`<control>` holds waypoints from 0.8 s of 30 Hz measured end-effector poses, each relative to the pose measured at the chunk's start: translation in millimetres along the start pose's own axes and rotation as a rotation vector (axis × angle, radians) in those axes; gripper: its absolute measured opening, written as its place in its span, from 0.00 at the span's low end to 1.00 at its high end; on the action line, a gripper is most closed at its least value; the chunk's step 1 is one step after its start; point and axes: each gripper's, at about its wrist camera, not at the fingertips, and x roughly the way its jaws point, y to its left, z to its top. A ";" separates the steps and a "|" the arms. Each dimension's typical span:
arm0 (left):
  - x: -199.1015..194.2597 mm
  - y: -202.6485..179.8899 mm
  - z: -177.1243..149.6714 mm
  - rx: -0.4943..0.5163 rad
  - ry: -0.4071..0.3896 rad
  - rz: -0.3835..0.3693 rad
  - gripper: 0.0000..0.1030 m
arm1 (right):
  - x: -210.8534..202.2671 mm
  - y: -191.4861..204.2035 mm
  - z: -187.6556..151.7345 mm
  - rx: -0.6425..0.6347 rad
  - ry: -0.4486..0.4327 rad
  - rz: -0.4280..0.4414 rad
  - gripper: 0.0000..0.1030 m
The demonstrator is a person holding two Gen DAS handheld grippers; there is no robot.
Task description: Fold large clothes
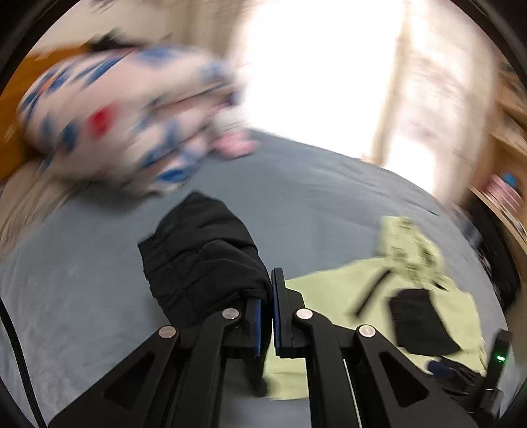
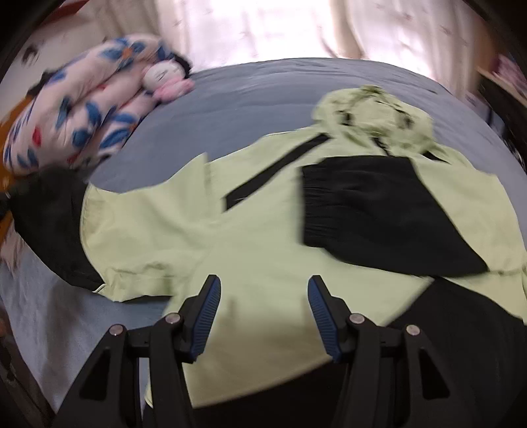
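A light green jacket (image 2: 184, 230) with black sleeves lies spread on the bed, its hood (image 2: 372, 115) at the far end. One black sleeve (image 2: 378, 210) is folded across the chest. My left gripper (image 1: 271, 289) is shut on the cuff of the other black sleeve (image 1: 204, 256), which drapes over its left finger and is raised off the bed. That sleeve also shows at the left edge as a black sleeve (image 2: 49, 224) in the right wrist view. My right gripper (image 2: 263, 316) hovers open over the jacket's lower part, with nothing between its fingers.
The bed has a grey-blue sheet (image 2: 263, 89). A floral quilt (image 2: 82, 112) and a small pink doll (image 2: 164, 79) lie at its far left corner. Bright curtains (image 2: 263, 29) hang behind the bed. A wooden shelf (image 1: 504, 197) stands at the right.
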 end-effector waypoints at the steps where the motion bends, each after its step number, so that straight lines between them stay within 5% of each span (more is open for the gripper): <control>1: -0.5 -37.3 0.5 0.053 0.000 -0.047 0.03 | -6.1 -11.6 -0.2 0.016 -0.009 -0.007 0.54; 8: 46.3 -188.5 -67.3 0.208 0.169 -0.214 0.05 | -42.6 -105.1 -8.5 0.142 -0.067 -0.085 0.54; 11: 89.5 -224.8 -118.4 0.230 0.354 -0.247 0.24 | -47.1 -142.8 -15.4 0.199 -0.061 -0.102 0.54; 14: 109.4 -233.9 -156.2 0.188 0.504 -0.285 0.26 | -46.8 -169.3 -22.6 0.243 -0.041 -0.095 0.54; 16: 104.4 -235.6 -169.5 0.174 0.519 -0.288 0.31 | -43.8 -181.1 -25.7 0.265 -0.030 -0.074 0.54; 18: 95.5 -233.0 -173.6 0.154 0.510 -0.312 0.47 | -40.1 -188.0 -27.4 0.285 -0.021 -0.047 0.54; 24: 58.8 -224.5 -168.4 0.090 0.457 -0.336 0.53 | -32.3 -187.1 -28.7 0.300 -0.009 0.037 0.54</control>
